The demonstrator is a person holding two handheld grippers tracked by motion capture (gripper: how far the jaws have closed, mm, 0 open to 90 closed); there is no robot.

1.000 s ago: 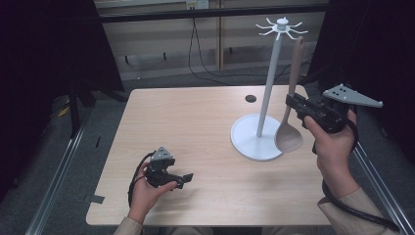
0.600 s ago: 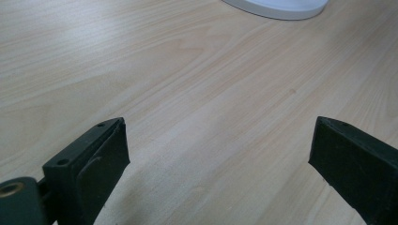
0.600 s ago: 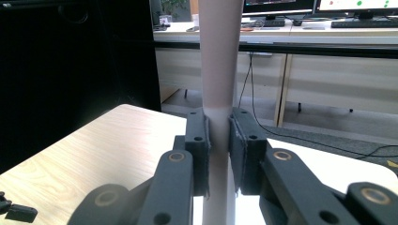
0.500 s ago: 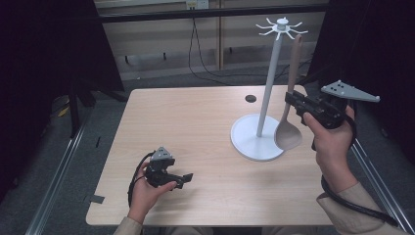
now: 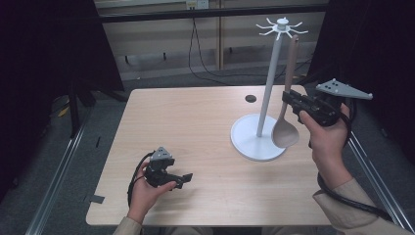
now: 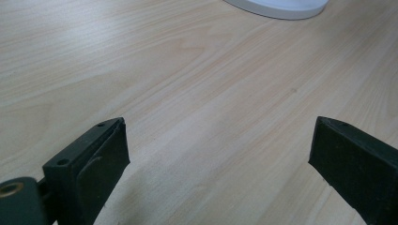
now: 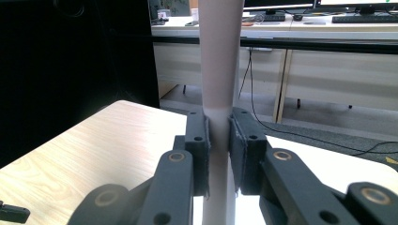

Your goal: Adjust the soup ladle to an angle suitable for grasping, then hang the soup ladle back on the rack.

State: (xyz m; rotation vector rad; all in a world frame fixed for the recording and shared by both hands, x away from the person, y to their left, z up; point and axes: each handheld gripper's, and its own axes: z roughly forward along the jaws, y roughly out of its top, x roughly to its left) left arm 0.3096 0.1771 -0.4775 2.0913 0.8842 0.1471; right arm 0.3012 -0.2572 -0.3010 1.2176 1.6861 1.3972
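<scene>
Fingers of the right gripper (image 5: 288, 98) are clenched on the handle of a wooden spoon (image 5: 286, 129); the right gripper view shows both pads pressed flat against the pale shaft (image 7: 218, 122) from either side. Fingers of the left gripper (image 5: 185, 179) stand released, spread wide over bare worktop (image 6: 197, 93) with nothing between them, low at the near left of the table.

Compared with a second ago, the right hand has shifted only slightly and the spoon with it: the bowl now hangs at the near right edge of the white round base (image 5: 249, 142) of the utensil stand, and the handle rises steeply, almost parallel to the grey pole (image 5: 268, 88). The handle's top reaches up close to the ring of hooks (image 5: 282, 27), though whether it touches one cannot be told. The left hand has not moved. I judge from this that the work in hand is hanging the spoon on a hook, that it is not yet hung, and that the small shift is fine alignment rather than travel.

As for the spoon itself: light brownish wood, a long slim straight handle, a rounded oval bowl pointing down, held well above the bowl and clear of the worktop.
</scene>
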